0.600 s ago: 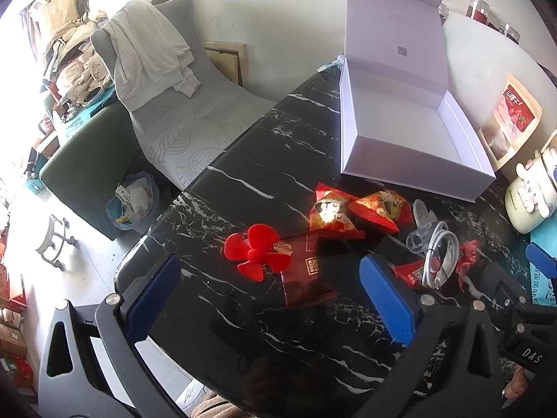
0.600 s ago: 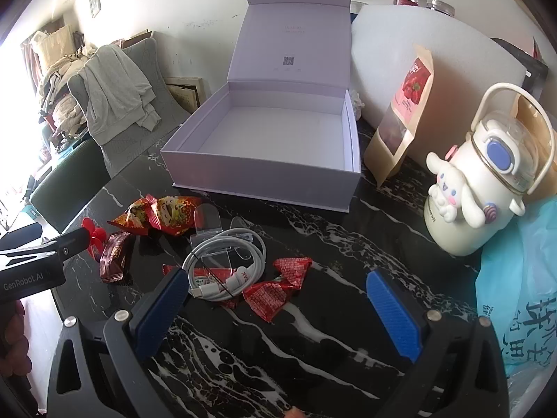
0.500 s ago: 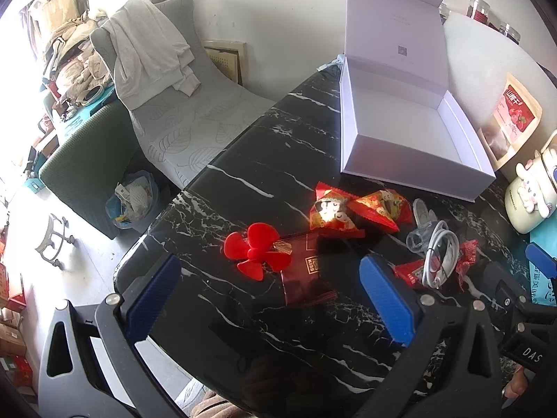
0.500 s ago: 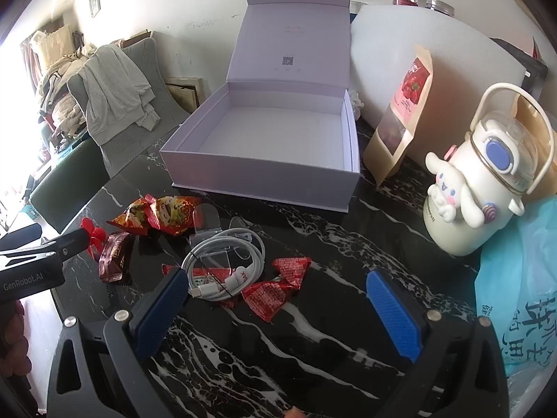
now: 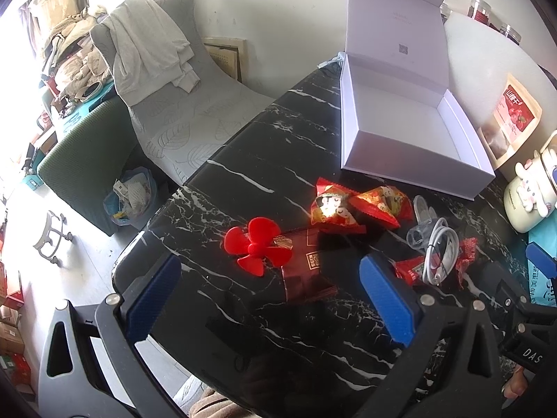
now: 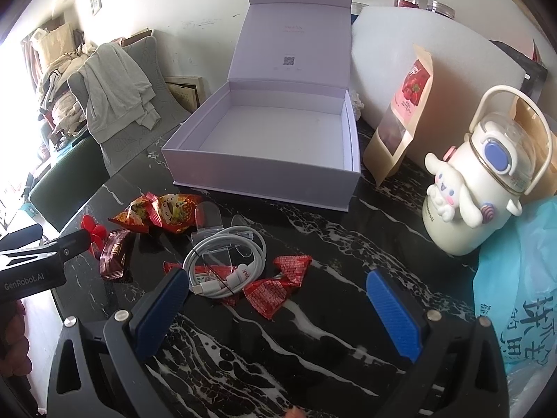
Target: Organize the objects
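Currently both grippers hover above the black marble worktop [image 6: 348, 250] with nothing between their blue pads. Left gripper [image 5: 271, 299]: jaws spread wide, released, poised over the near left corner. Right gripper [image 6: 275, 310]: jaws likewise released, above the near edge.

An open lilac box [image 6: 264, 160], lid upright, stands empty toward the far edge. Loose items lie in a cluster between box and grippers: a red propeller [image 5: 257, 244] nearest the left edge, touching a dark brown snack packet [image 5: 306, 264]; two red-and-gold snack bags [image 5: 355, 205] just beside it; a coiled white cable [image 6: 226, 264] lying on clear plastic pieces and red wrappers [image 6: 278, 285].

Toward the right edge stand a white cartoon bottle [image 6: 477, 195], a tan pouch [image 6: 400, 125] and a blue plastic bag [image 6: 522, 306].
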Tool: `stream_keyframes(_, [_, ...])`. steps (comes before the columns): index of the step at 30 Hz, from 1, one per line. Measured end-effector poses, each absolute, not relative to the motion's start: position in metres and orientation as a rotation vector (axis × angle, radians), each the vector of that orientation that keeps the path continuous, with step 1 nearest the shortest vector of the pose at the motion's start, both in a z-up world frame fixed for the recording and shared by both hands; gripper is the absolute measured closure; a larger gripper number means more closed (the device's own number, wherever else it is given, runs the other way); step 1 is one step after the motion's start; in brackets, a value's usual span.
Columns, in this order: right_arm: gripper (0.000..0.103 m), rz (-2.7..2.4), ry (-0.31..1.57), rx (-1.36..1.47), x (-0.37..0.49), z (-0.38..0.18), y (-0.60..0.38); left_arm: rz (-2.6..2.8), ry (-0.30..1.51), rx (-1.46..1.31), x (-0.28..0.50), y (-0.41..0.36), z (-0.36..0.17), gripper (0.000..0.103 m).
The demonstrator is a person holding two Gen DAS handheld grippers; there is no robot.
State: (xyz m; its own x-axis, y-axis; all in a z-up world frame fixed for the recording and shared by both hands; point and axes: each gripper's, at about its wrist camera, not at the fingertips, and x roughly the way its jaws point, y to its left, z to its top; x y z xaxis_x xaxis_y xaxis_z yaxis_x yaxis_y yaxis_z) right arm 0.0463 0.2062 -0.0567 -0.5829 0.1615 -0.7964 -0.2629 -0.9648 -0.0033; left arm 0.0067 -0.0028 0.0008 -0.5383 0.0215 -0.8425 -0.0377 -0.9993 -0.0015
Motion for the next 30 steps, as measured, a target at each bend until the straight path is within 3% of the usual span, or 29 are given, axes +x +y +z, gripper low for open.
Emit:
stream_keyframes(16, [0.001, 2.573, 0.171, -1.280, 0.051, -0.055, 0.205, 2.711, 0.046, -1.459, 0.014, -0.003, 0.004, 0.000])
stream_keyframes(17, [0.001, 2.571, 0.173, -1.278, 0.052, -0.054, 0.204, 2.611, 0.131, -1.405, 0.014, -0.003, 0.004, 0.000])
stream_keyframes(30, [0.001, 2.554, 0.168, -1.256, 0.060, -0.051, 0.201, 2.584, 0.113, -1.409, 0.015, -0.003, 0.003, 0.000])
